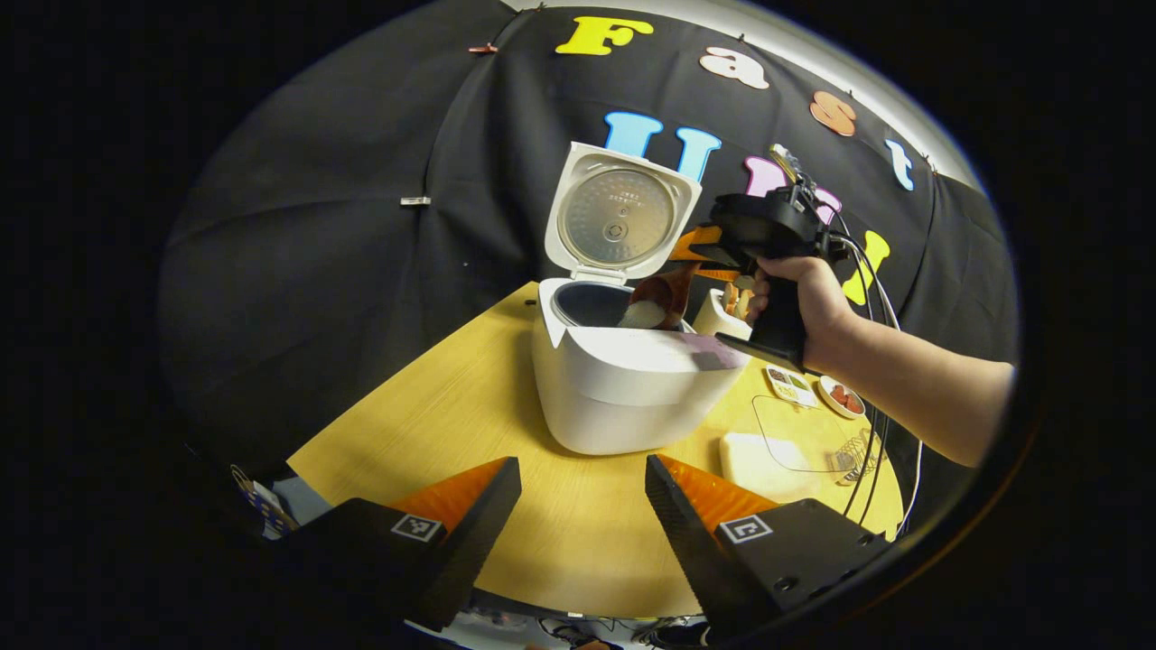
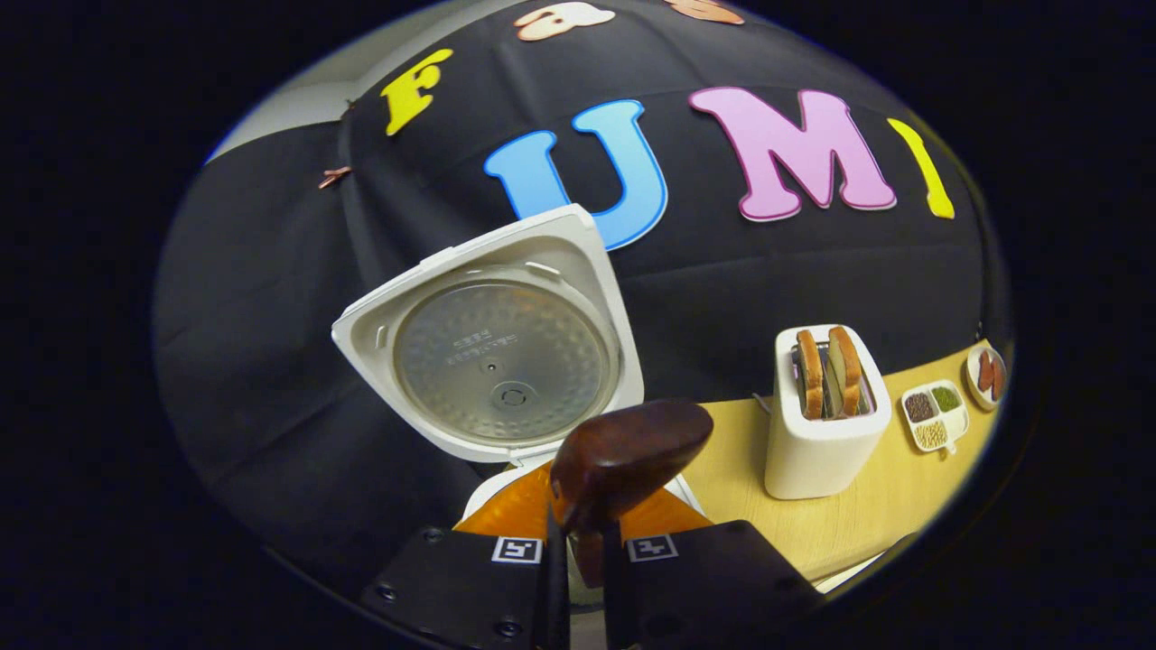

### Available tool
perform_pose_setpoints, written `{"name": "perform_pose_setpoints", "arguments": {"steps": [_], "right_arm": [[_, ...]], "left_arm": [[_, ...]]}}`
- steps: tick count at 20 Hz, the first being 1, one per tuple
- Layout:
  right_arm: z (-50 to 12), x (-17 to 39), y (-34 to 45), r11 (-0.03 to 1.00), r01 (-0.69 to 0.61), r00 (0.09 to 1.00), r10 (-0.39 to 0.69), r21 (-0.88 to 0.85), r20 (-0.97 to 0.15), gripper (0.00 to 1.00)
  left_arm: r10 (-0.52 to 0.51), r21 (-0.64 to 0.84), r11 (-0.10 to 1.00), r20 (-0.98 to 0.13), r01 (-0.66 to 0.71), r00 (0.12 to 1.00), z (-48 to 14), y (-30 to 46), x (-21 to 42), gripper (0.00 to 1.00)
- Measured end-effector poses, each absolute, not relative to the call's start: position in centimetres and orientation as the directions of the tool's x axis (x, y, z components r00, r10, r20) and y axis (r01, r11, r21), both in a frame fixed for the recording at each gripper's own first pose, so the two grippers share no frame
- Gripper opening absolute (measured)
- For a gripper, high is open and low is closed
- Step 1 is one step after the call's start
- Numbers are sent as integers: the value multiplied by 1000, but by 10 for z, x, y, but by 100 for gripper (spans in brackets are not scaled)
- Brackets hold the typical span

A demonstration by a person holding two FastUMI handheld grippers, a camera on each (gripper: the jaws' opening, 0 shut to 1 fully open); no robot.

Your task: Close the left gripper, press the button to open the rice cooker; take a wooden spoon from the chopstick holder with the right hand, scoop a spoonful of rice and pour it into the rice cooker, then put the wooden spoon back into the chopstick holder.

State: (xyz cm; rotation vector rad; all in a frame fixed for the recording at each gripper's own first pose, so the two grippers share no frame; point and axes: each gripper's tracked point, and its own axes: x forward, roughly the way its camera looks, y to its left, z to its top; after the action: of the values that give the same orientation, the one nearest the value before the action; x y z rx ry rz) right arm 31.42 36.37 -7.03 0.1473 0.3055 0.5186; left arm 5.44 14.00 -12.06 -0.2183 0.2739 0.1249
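In the left gripper view, your left claw (image 1: pixel 582 506) was spread apart over the surface (image 1: pixel 452 406). One wooden spoon (image 1: pixel 659 302) tipped rice down into the one open rice cooker (image 1: pixel 632 379).

In the right gripper view, your right claw (image 2: pixel 578 560) was squeezed tight on the spoon's handle, bowl pointing away toward the lid (image 2: pixel 497 343). One toaster (image 2: pixel 822 433) held two bread slices.

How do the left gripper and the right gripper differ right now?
The left gripper is open and holds nothing; the right gripper is shut on the wooden spoon. The left gripper sits low over the table, back from the rice cooker; the right gripper tips rice over the open pot.
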Motion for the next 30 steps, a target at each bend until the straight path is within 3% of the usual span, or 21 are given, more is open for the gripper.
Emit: {"name": "perform_pose_setpoints", "arguments": {"steps": [4, 5, 6, 10, 19, 20, 22, 26, 27, 30], "right_arm": [[-67, 299, 375, 827, -549, 796, 562, 124, -224, 19], [-68, 296, 377, 819, -562, 788, 573, 116, -225, 14], [-67, 294, 376, 814, -570, 784, 579, 110, -224, 19], [-60, 285, 381, 793, -607, 770, 604, 53, -206, 19], [-87, 246, 401, 665, -730, 680, 682, -159, -269, 19], [-89, 242, 403, 654, -739, 670, 689, -163, -275, 15], [-91, 238, 406, 641, -748, 662, 696, -175, -280, 19], [-92, 241, 402, 665, -730, 678, 677, -157, -286, 19], [-90, 244, 401, 681, -720, 686, 669, -135, -285, 15], [-80, 257, 391, 736, -674, 723, 637, -71, -268, 19]], "left_arm": [[71, -195, 972, -284, -131, 956, -122, 132, 55, 96], [69, -193, 973, -285, -127, 956, -123, 131, 56, 96], [67, -191, 974, -285, -125, 956, -123, 130, 56, 95], [62, -200, 972, -281, -122, 958, -124, 128, 54, 96], [75, -223, 964, -285, -142, 956, -133, 129, 46, 96], [77, -226, 963, -285, -145, 955, -133, 130, 45, 95], [79, -230, 962, -285, -148, 955, -134, 130, 43, 96], [88, -230, 960, -288, -158, 954, -136, 132, 43, 95], [90, -230, 960, -289, -160, 953, -138, 131, 42, 98], [98, -234, 957, -294, -171, 951, -140, 132, 43, 98]]}}
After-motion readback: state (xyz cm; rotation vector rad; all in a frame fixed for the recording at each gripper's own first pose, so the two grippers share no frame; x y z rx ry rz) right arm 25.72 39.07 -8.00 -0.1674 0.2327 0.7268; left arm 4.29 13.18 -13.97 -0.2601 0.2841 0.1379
